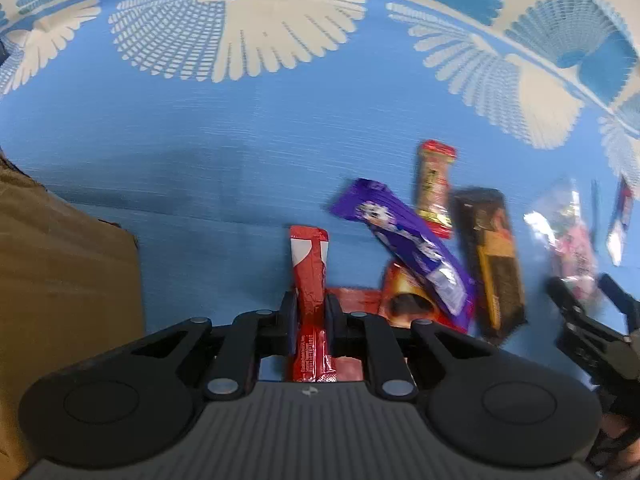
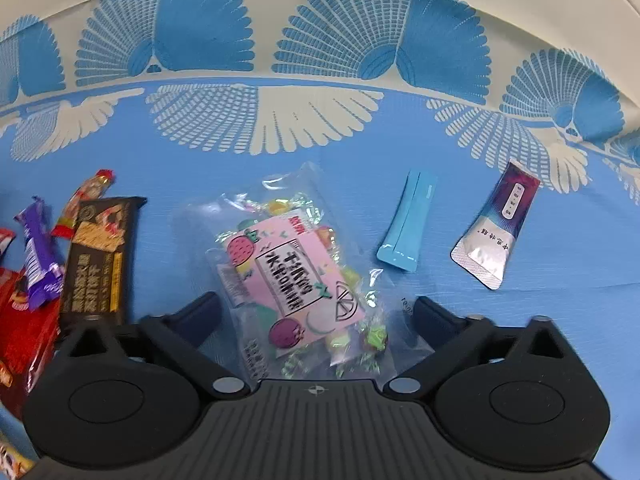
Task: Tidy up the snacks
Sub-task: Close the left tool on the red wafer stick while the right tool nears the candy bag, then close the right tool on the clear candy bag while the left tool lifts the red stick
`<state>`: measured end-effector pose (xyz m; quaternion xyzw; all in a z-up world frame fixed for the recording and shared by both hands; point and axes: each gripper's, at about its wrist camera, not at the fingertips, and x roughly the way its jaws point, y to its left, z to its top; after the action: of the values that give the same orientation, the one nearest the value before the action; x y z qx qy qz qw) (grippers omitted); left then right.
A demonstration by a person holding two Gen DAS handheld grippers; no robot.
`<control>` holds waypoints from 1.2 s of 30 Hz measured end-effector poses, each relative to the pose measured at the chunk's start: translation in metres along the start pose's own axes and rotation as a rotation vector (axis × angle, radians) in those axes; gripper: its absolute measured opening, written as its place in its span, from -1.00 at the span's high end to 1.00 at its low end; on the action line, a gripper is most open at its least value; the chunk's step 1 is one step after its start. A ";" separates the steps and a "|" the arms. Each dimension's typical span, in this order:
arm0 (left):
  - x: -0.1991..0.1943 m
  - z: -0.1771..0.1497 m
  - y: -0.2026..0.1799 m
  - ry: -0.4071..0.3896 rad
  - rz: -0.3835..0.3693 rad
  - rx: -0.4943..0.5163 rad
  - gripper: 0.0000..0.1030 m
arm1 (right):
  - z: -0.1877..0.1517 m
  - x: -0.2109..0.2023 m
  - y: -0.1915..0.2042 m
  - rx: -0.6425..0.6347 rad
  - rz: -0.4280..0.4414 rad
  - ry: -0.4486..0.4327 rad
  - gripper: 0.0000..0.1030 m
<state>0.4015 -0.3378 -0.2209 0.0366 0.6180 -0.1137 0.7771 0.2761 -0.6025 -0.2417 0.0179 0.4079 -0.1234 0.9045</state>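
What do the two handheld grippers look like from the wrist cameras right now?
Both look alike. The left gripper and right gripper are matte black, with a ribbed grey plate bearing a small crosshair mark, two large round housings, angular linkage arms with silvery pivot pins, and flat dark fingers. No cables or sleeves show.

Under you lies a blue cloth (image 2: 520,320) with white and blue fan-shaped motifs along its cream border. You see a red wrapper (image 1: 310,276), a purple bar (image 1: 404,240) with white print, a dark brown pack (image 2: 100,264) with gold lettering, a clear candy bag (image 2: 292,276) bearing a pink label, a pale blue sachet (image 2: 408,228), and a purple-and-silver sachet (image 2: 500,232). Both grippers are black.
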 end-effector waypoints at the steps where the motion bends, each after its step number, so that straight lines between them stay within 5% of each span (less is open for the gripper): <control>1: -0.003 -0.002 0.001 -0.004 -0.004 0.001 0.72 | -0.001 -0.006 0.004 -0.021 0.000 -0.016 -0.34; 3: -0.012 -0.009 0.001 -0.016 -0.023 0.011 0.72 | -0.004 -0.019 0.010 -0.062 0.000 -0.048 0.76; 4: -0.018 -0.014 0.001 -0.023 -0.029 0.016 0.72 | -0.004 -0.024 0.011 -0.066 -0.012 -0.041 0.97; 14: -0.090 -0.075 -0.003 -0.123 -0.070 0.126 0.72 | -0.025 -0.098 -0.002 0.112 -0.020 -0.142 1.00; 16: -0.094 -0.080 -0.001 -0.132 -0.067 0.139 0.71 | -0.025 -0.102 -0.003 0.093 -0.002 -0.135 0.91; 17: -0.096 -0.082 -0.001 -0.134 -0.063 0.140 0.71 | -0.022 -0.098 -0.005 0.087 0.009 -0.113 0.32; 18: -0.096 -0.083 0.000 -0.133 -0.059 0.143 0.71 | -0.017 -0.090 -0.007 0.076 0.011 -0.064 -0.77; 19: -0.095 -0.083 0.001 -0.132 -0.053 0.140 0.71 | -0.012 -0.084 -0.008 0.063 -0.020 -0.028 -0.96; 23: -0.086 -0.078 0.002 -0.119 -0.050 0.138 0.71 | 0.003 -0.063 -0.006 -0.043 -0.060 -0.045 -1.00; 29: -0.062 -0.064 -0.001 -0.097 -0.038 0.142 0.71 | 0.021 0.005 0.001 -0.123 -0.037 0.160 -1.00; 31: -0.052 -0.059 -0.003 -0.086 -0.030 0.140 0.71 | 0.017 0.017 -0.012 -0.032 0.063 0.134 -1.00; 36: -0.039 -0.054 -0.005 -0.074 -0.027 0.137 0.71 | 0.010 0.016 -0.014 -0.030 0.081 0.075 -1.00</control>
<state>0.3413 -0.3269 -0.1957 0.0772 0.5802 -0.1675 0.7933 0.2900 -0.6209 -0.2461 0.0255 0.4422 -0.0797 0.8930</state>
